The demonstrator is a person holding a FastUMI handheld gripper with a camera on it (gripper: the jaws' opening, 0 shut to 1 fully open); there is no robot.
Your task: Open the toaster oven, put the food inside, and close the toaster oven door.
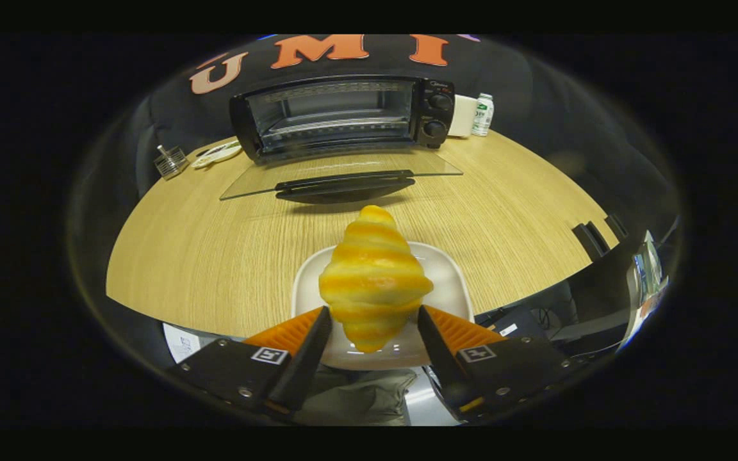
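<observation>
With the oven (pixel 343 118) already open at top centre, my tongs (pixel 374 320) grip the croissant (pixel 374 278) from both sides just above its plate (pixel 452 282) at lower centre; loading and closing remain.

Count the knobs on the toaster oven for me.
2: both on the toaster oven's right-hand panel, upper knob directly above lower knob. The gripper grips the croissant.

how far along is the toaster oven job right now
Done: the toaster oven door lies open, flat over the table. In hand: the gripper fingers press on both sides of the croissant, held above the white plate. Left: put it inside the oven and close the door.
</observation>
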